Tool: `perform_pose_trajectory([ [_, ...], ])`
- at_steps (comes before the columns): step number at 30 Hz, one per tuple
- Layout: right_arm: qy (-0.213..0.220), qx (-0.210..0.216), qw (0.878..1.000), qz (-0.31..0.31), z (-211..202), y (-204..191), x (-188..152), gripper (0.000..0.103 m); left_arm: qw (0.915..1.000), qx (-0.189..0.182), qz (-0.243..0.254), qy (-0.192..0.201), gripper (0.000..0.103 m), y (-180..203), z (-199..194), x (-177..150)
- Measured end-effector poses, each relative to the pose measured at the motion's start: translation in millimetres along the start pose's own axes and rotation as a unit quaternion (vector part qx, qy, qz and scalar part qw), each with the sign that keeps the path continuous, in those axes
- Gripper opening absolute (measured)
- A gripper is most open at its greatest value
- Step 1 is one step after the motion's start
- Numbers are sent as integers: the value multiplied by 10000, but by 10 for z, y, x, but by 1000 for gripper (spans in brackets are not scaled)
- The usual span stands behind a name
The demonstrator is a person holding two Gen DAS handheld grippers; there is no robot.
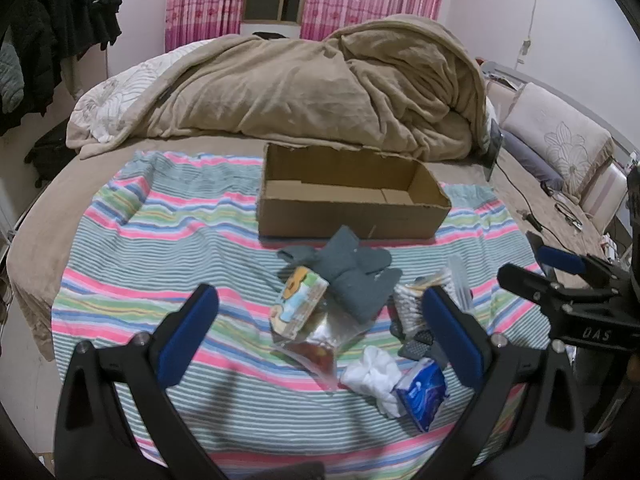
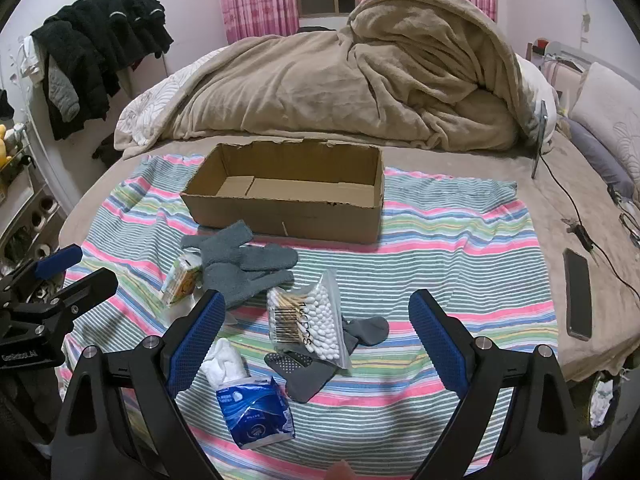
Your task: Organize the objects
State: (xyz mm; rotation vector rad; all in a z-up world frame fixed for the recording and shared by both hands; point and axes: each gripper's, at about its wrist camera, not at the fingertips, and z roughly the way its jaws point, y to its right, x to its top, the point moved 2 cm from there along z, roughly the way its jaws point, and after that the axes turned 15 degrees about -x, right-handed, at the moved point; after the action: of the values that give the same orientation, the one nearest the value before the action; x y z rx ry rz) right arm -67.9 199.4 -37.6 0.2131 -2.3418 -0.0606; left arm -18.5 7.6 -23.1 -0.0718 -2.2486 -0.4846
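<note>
Grippers both hover spread wide above the striped towel [image 2: 440, 240], neither holding nor touching anything: the left gripper [image 1: 320, 312] frames a small carton [image 1: 298, 304] and a clear bag [image 1: 320, 344], while the right gripper [image 2: 316, 320] frames a bag of cotton swabs [image 2: 308, 320]. Just below the swabs lie dark grey socks [image 2: 316, 372], partly under the bag, and nearer the left finger of the right gripper sits a blue tissue pack [image 2: 256, 408] with white tissue [image 2: 224, 360] spilling from its top. Beyond these, a pair of grey-blue gloves [image 2: 240, 264] lies crumpled, touching the carton and just in front of an open cardboard box [image 2: 288, 196], which stands upright with torn rim edges. All of this rests on the towel, spread over the bed [image 2: 520, 168], with a heaped beige blanket [image 2: 360, 80] behind the box. Only the right wrist view shows a dark phone [image 2: 578, 296] lying on the bed right of the towel; only the left wrist view shows the clear bag plainly, its contents reddish-brown and hard to identify.
</note>
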Motion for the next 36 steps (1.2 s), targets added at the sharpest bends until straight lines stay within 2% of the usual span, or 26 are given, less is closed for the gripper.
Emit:
perform_pose_trajectory([
  [36,29,12,10000,-7,-7,25,34,95,9999,-116,-30,-2,103,16,9,22],
])
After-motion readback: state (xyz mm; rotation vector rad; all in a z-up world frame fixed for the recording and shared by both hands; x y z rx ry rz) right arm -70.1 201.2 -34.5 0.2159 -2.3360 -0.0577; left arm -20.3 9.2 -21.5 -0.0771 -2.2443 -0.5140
